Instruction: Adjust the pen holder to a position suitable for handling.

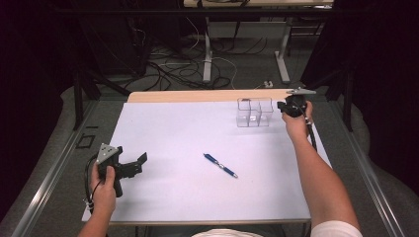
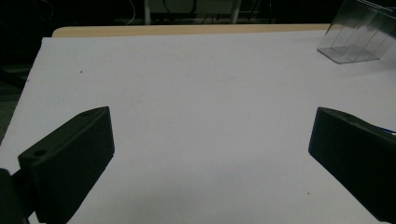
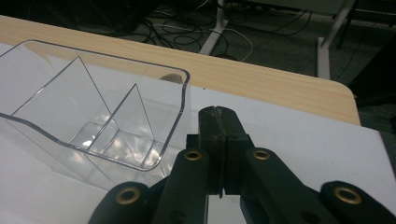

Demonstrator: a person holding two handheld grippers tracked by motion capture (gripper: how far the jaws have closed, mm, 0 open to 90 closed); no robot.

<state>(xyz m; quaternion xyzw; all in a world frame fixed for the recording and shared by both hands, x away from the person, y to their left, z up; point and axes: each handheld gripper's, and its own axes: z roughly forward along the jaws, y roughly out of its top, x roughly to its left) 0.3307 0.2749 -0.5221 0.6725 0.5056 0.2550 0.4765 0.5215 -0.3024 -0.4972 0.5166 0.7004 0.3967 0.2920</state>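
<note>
The right tool [image 3: 219,140], jaws pressed together and empty, sits just beside the clear plastic divided organiser [image 3: 93,116] at the bench's [image 1: 173,138] far right; nudge its wall gently. The left tool [image 2: 210,158] gapes wide.

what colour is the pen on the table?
Blue, with a silver tip and clip; the pen shows best in the high view.

The organizer [image 2: 357,35] is cut off by the top and right edges of the left gripper view, and by the left edge in the right gripper view. The pen [image 2: 390,130], beside the organizer's near side, is almost wholly hidden behind a jaw.
</note>
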